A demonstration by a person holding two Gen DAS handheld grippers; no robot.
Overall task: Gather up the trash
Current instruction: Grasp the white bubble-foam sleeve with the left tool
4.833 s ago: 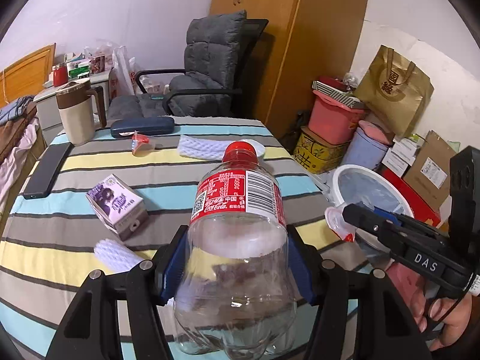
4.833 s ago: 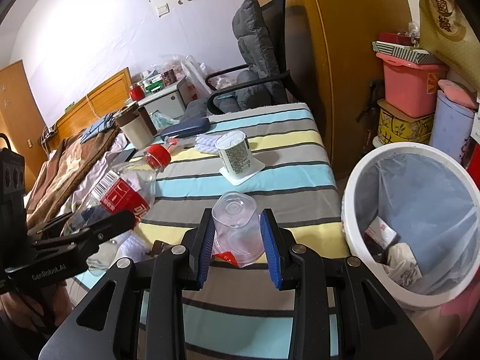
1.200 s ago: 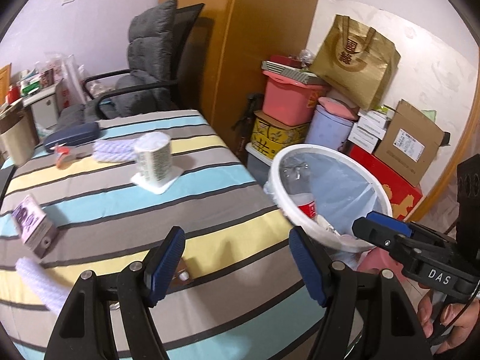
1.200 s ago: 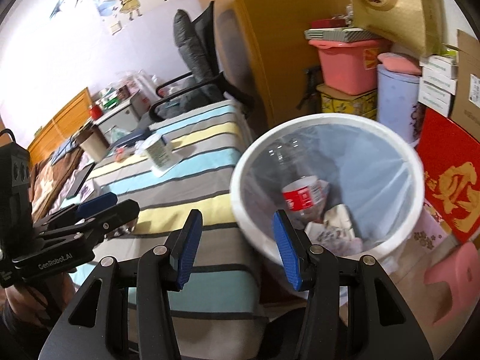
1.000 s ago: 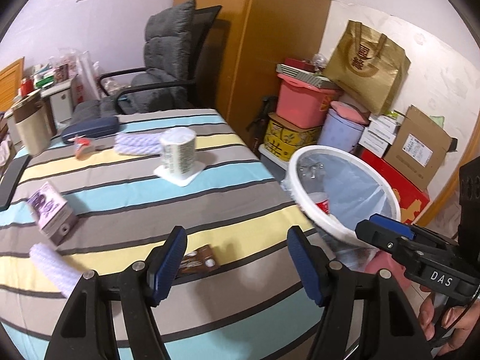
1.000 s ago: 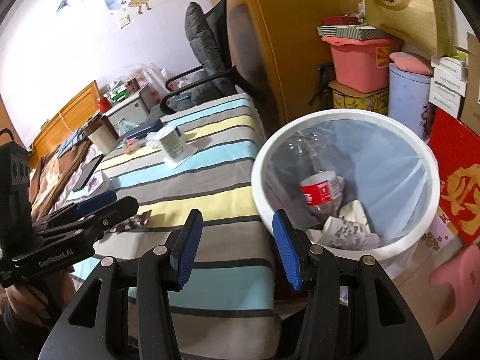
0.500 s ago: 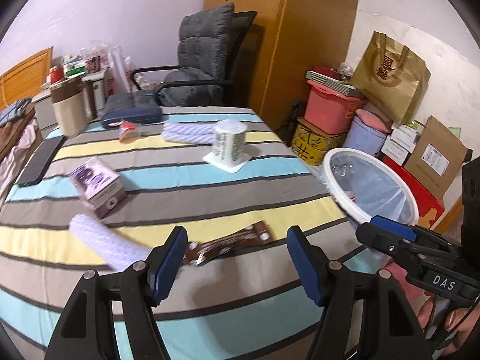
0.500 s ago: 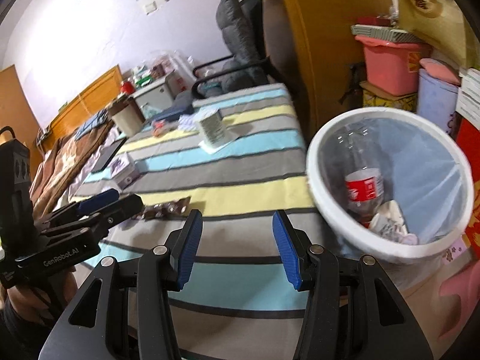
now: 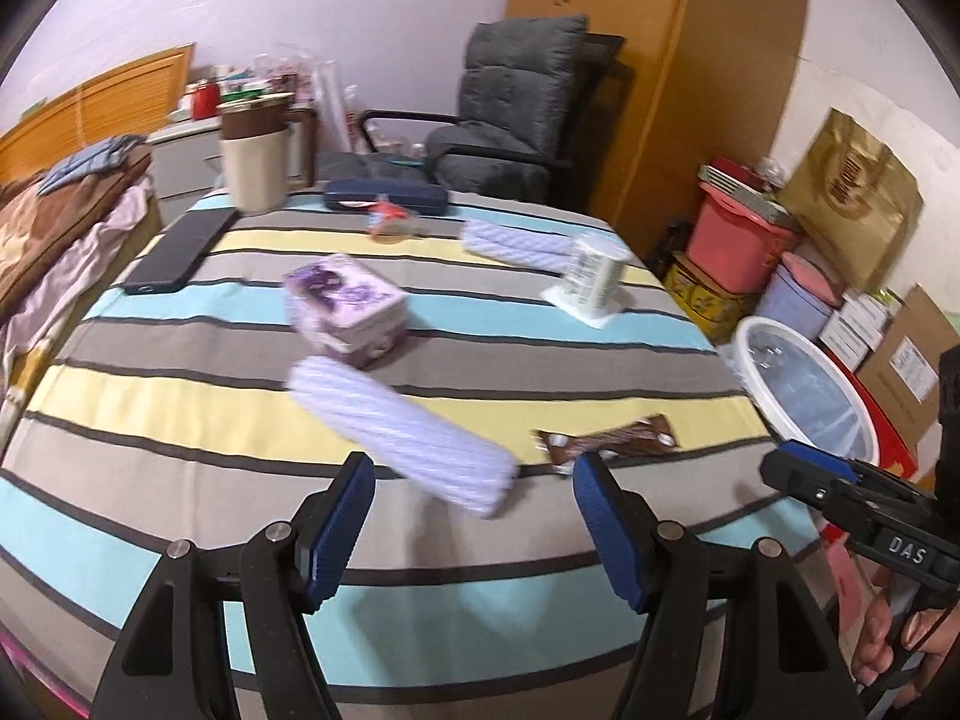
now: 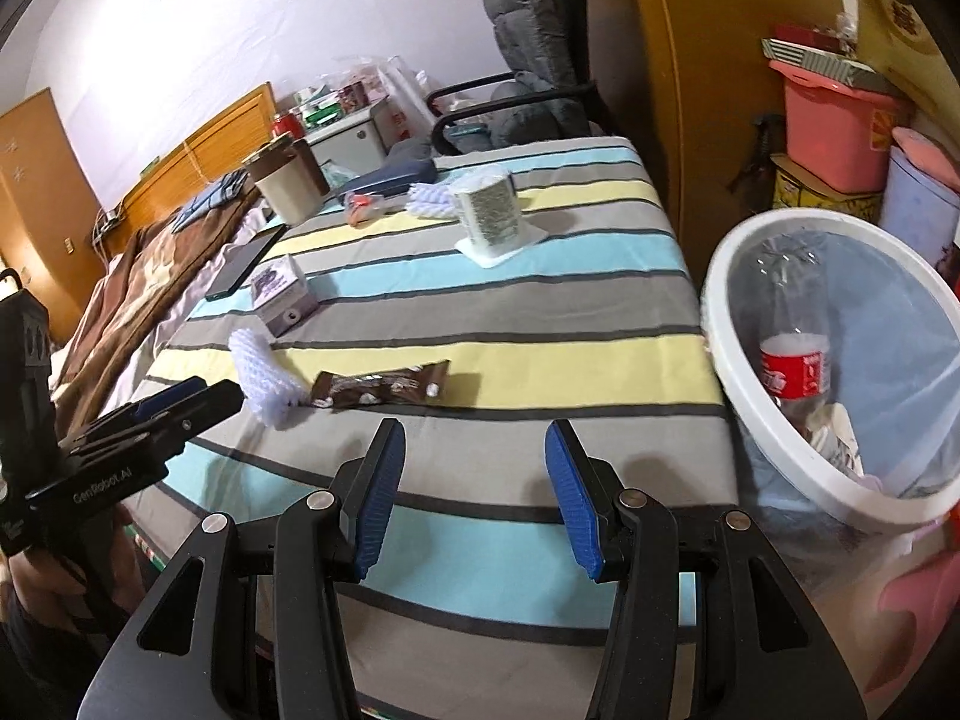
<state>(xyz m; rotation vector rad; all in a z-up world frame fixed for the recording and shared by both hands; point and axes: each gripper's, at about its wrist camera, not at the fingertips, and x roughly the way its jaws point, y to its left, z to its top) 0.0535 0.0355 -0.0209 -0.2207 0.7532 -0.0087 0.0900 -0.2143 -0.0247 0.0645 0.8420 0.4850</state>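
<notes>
Here the ribbed white foam sleeve (image 9: 402, 429) lies on the striped cloth counter (image 9: 180, 408), its long axis slanting toward the wide, empty left tool (image 9: 474, 495). The crinkly brown foil wrapper (image 9: 606, 443) lies crosswise just right, ahead-left of the half-open, empty right tool (image 10: 474, 483). The white-rimmed plastic-lined bin (image 10: 780, 432) stands rightmost.

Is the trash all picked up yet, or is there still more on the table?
Not yet. The cola bottle already lies in the white bin. Both the left gripper and the right gripper are open and empty. The brown wrapper and the white foam sleeve still lie on the striped table.
</notes>
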